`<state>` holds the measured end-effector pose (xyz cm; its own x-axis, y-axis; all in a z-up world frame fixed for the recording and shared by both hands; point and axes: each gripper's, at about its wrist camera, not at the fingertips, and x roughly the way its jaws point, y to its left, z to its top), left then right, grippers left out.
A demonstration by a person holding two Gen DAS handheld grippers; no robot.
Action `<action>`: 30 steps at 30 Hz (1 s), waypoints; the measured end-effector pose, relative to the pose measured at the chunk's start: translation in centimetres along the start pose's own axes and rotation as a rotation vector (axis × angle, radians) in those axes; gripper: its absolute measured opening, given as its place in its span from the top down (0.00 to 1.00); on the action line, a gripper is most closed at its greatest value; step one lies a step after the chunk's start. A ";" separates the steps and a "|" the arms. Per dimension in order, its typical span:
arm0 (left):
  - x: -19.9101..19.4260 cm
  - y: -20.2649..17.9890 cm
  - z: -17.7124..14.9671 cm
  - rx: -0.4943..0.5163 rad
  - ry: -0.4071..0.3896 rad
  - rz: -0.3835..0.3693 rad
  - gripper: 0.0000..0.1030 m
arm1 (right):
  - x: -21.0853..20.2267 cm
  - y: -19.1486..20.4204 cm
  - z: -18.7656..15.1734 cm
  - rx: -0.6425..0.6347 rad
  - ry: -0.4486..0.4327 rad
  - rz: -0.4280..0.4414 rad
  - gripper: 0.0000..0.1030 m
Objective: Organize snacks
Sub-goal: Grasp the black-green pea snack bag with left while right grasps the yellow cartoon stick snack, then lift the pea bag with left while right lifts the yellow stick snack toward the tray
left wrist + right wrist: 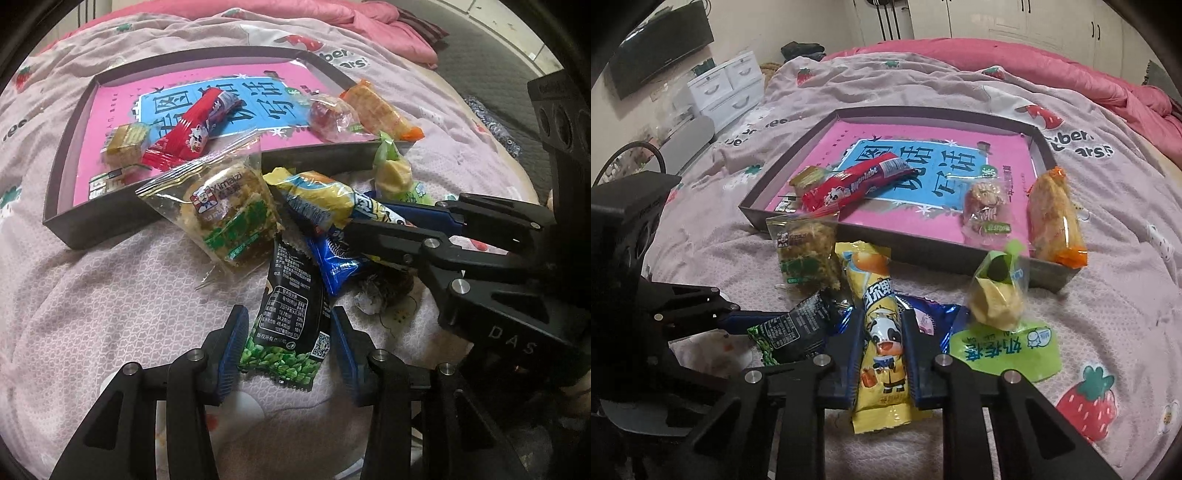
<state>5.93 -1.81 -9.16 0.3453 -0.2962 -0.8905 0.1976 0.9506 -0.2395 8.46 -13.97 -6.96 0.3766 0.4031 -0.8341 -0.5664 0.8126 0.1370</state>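
The room was a bedroom under soft, even light. A bed (pixel 960 92) filled most of it, spread with a pale pink quilt (pixel 1108 295) printed with strawberries and lettering, and a plain deeper-pink duvet (pixel 1034 62) lay bunched along its far side. Off to the left, a flat dark screen (pixel 661 48) hung on a cream wall (pixel 775 26). Below it stood a white chest of small drawers (pixel 727 88), with a dark pile of folded clothes (pixel 803 50) just beyond. White cupboard doors (pixel 1015 18) with dark handles lined the far wall. In the left wrist view, a grey floor (pixel 498 40) edged the bed.
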 end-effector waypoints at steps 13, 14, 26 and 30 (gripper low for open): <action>0.3 -0.7 0.0 0.029 0.013 0.037 0.62 | -0.1 0.2 -0.1 -0.032 -0.016 0.020 0.83; 0.2 -0.7 0.0 0.030 0.015 0.036 0.63 | -0.4 -0.1 -0.2 -0.018 -0.024 0.030 0.83; -1.3 0.0 -0.9 -0.007 0.014 -0.004 0.75 | -2.0 -2.4 -0.7 0.098 -0.057 0.091 0.84; -1.5 0.2 -1.1 -0.011 0.016 -0.012 0.77 | -2.2 -2.3 -0.8 0.100 -0.063 0.088 0.84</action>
<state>4.44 -1.09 -8.27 0.3284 -0.3064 -0.8934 0.1913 0.9479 -0.2548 8.40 -17.08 -5.85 0.3755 0.4978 -0.7817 -0.5248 0.8095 0.2634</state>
